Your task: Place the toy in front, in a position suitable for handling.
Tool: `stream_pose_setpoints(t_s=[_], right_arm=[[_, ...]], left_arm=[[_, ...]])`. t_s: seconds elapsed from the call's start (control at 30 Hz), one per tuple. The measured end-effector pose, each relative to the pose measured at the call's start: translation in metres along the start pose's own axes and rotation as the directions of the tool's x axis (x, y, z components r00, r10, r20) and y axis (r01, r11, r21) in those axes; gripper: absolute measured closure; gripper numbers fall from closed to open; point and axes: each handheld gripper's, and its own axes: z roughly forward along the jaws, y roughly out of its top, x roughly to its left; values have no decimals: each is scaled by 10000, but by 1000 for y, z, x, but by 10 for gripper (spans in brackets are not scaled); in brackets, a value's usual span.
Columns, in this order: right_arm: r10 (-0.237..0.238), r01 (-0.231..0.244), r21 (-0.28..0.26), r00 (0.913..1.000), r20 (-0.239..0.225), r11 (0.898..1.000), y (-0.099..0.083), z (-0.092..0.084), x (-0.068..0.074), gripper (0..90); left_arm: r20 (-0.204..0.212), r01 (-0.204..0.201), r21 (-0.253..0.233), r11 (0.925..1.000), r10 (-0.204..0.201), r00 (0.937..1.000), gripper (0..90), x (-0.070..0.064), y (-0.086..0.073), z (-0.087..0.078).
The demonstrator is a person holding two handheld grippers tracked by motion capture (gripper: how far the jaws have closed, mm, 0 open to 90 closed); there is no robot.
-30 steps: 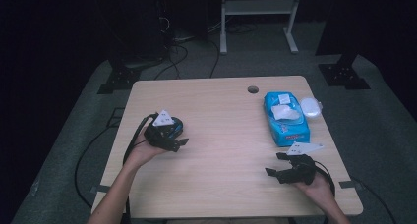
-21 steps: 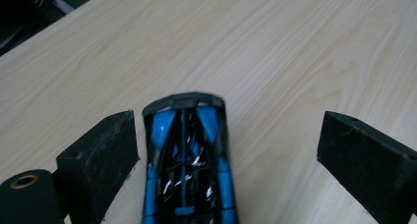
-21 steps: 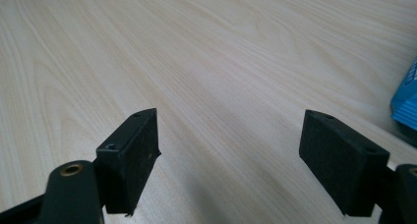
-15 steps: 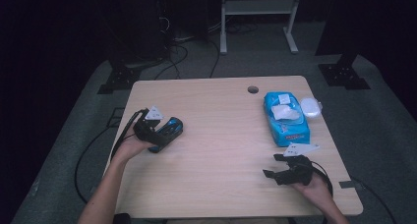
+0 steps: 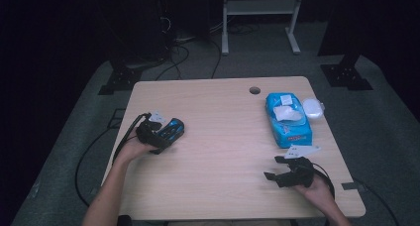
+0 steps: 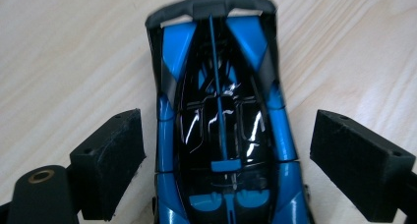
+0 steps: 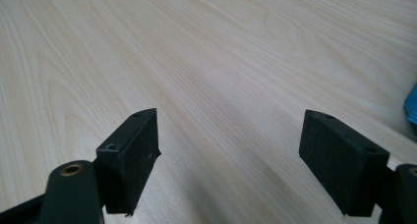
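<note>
No text, brand, number or sign can be read. The blue wet-wipes pack [image 5: 288,119], on the tabletop [image 5: 223,117] just beyond the right claw [image 5: 277,167], carries a white label and print too small to make out. The blue-and-black toy car [image 6: 223,135] between the left claw's [image 6: 226,155] jaws bears no lettering.

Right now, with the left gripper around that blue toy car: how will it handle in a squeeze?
Toy car looks like hard, glossy plastic: probably stiff, and possibly slippery against the pads. It is likely light. If it has wheels, it may roll on the table when nudged.
</note>
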Motion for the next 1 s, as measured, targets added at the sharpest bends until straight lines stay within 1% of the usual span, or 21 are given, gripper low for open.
stream_pose_setpoints(t_s=[0.03, 0.1, 0.13, 0.17, 0.23, 0.27, 0.3, 0.37, 0.53, 0.57, 0.6, 0.63, 0.7, 0.73, 0.8, 0.83, 0.97, 1.0], right_arm=[[27, -27, 18, 10000, -9, 10000, 0, 0, 0, 219], [31, -31, 0, 10000, -21, 10000, 0, 0, 0, 219], [31, -31, 0, 10000, -21, 10000, 0, 0, 0, 219], [2, -2, 1, 10000, -9, 10000, 0, 0, 0, 219], [-4, 4, -6, 10000, -11, 10000, 0, -1, 0, 219], [-4, 4, -6, 10000, -11, 10000, 0, -1, 0, 219], [23, -23, 23, 10000, -28, 10000, 0, 0, 0, 218], [16, -15, 36, 10000, -28, 10000, 0, 1, 0, 219], [-32, 32, -15, 10000, -5, 10000, 0, 0, 1, 219], [-28, 28, -16, 10000, -14, 10000, 0, 0, 0, 219], [-28, 28, -16, 10000, -14, 10000, 0, 0, 0, 219], [-1, 1, 12, 10000, -30, 10000, 0, 1, 0, 219], [-14, 14, 21, 10000, -35, 10000, 0, 1, 1, 219], [-46, 46, -3, 10000, -31, 10000, 0, 1, 1, 219], [-66, 66, -17, 10000, -17, 10000, 0, 0, 1, 219], [-31, 31, -20, 10000, -15, 10000, 0, 0, 1, 218], [-13, 13, -19, 10000, -17, 10000, 0, 0, 0, 219], [-29, 29, -33, 10000, -16, 10000, 0, 1, 1, 219]], left_arm=[[2, -20, 113, 9999, 20, 10000, 139, 0, -1, 2], [-23, -26, 165, 9999, 26, 10000, 139, 1, -1, 3], [62, 40, 223, 9997, -42, 10000, 139, 1, -2, 4], [145, 28, 289, 9996, -32, 9999, 162, 2, -3, 6], [136, 80, 315, 9995, -85, 9999, 168, 3, -3, 7], [268, 268, 275, 9993, -275, 9993, 168, 3, -4, 7], [337, 245, 229, 9994, -253, 9991, 209, 4, -4, 7], [367, 268, 226, 9994, -276, 9989, 222, 5, -4, 7], [351, 429, 229, 9988, -437, 9984, 232, 4, -4, 7], [244, 380, 250, 9990, -386, 9990, 235, 3, -3, 6], [244, 380, 250, 9990, -386, 9990, 241, 3, -3, 6], [30, 168, 220, 9996, -169, 9999, 249, 2, -2, 6], [4, 170, 239, 9996, -171, 9999, 252, 1, -2, 6], [8, 174, 230, 9996, -174, 9998, 253, 1, -2, 6], [236, 439, 5, 9990, -439, 9988, 260, 4, -3, 4], [198, 350, 97, 9993, -352, 9992, 262, 4, -3, 4], [189, 371, 123, 9992, -374, 9991, 263, 4, -3, 4], [229, 447, 119, 9989, -450, 9987, 263, 4, -3, 4]])
